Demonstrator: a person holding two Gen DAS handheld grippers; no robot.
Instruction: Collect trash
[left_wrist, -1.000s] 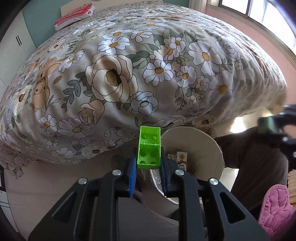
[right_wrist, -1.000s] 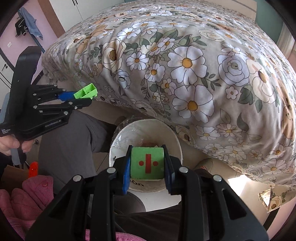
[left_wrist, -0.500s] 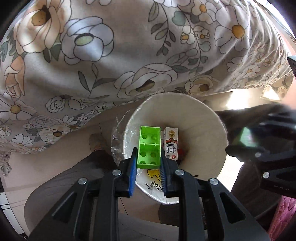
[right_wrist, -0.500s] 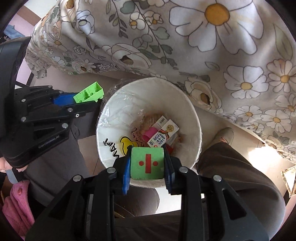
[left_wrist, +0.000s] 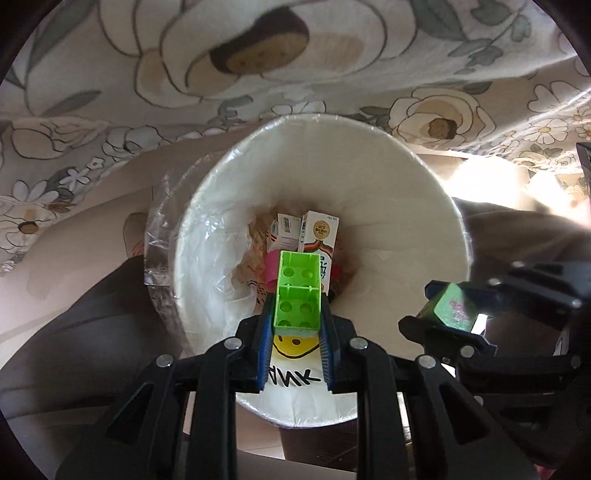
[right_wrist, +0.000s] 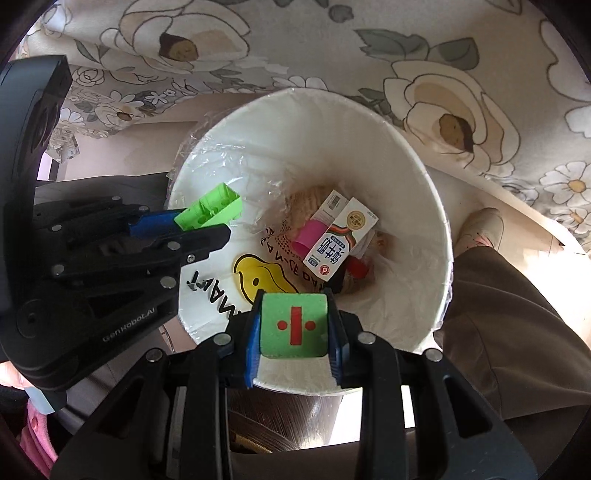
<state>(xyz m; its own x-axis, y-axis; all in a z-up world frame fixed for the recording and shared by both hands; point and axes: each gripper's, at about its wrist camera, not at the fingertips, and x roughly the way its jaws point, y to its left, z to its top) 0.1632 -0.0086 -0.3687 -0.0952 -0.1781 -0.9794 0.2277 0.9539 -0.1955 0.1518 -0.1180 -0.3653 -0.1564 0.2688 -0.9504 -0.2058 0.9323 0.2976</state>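
**Both tools over the bin, each gripping a block**

Nearest in the right wrist view, the right tool (right_wrist: 293, 328) is clenched on a green foam cube (right_wrist: 293, 325) marked with a red bar and two dots, held above the near rim of the white trash bin (right_wrist: 424, 177). To the left, the left tool (left_wrist: 297, 325) grips a lime-green building brick (left_wrist: 297, 291) over the bin's mouth. Down inside the bin lie a milk carton (right_wrist: 338, 242), a pink cup (right_wrist: 308, 236) and a plastic liner with a yellow smiley print (right_wrist: 258, 275). Beyond the bin hangs the floral bedspread (right_wrist: 369, 44).
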